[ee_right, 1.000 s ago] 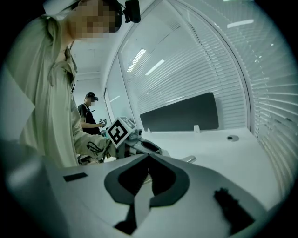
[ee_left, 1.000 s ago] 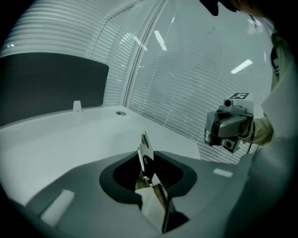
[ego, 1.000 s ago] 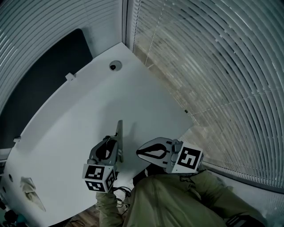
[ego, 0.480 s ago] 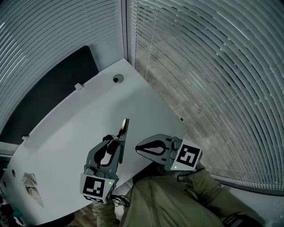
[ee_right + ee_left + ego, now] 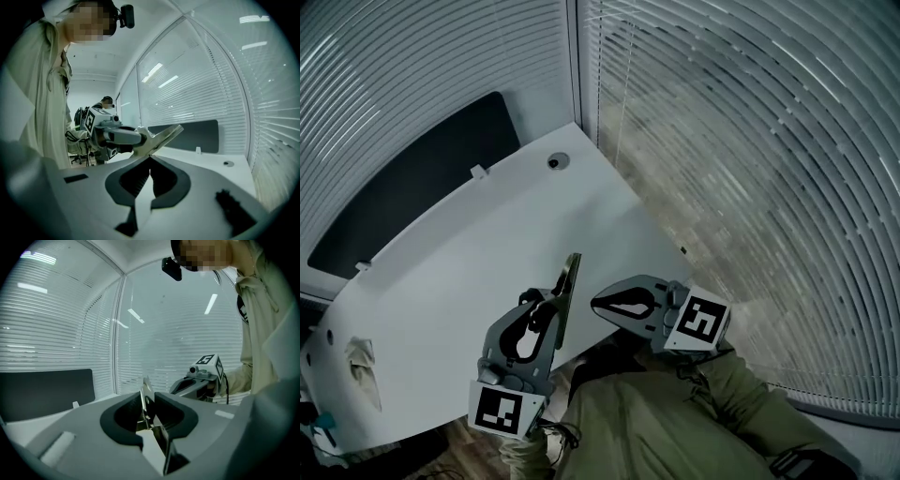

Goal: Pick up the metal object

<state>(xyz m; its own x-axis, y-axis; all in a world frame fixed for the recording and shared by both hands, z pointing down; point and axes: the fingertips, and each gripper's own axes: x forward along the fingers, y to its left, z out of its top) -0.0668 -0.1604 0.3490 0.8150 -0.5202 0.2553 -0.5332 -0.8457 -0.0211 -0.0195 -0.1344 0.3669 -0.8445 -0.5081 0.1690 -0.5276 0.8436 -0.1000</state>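
Note:
The metal object [image 5: 566,284], a thin flat strip, is held off the white table [image 5: 441,253] and sticks out tilted beyond my left gripper [image 5: 551,307], which is shut on its lower end. In the left gripper view the strip [image 5: 146,391] stands on edge between the pads. My right gripper [image 5: 594,307] hovers just right of it over the table's near edge, jaws shut and empty. The right gripper view shows its own closed jaws [image 5: 150,161], and the left gripper [image 5: 117,136] holding the strip [image 5: 164,137] up in the air.
A crumpled pale scrap [image 5: 364,364] lies at the table's left end. A round cable hole [image 5: 555,161] sits near the far corner, with a dark panel [image 5: 412,178] behind the table. Slatted blinds [image 5: 750,169] cover the windows on two sides.
The left gripper has risen with the metal strip, which lay flat on the table a second ago and now hangs tilted above it. The right gripper has barely moved.

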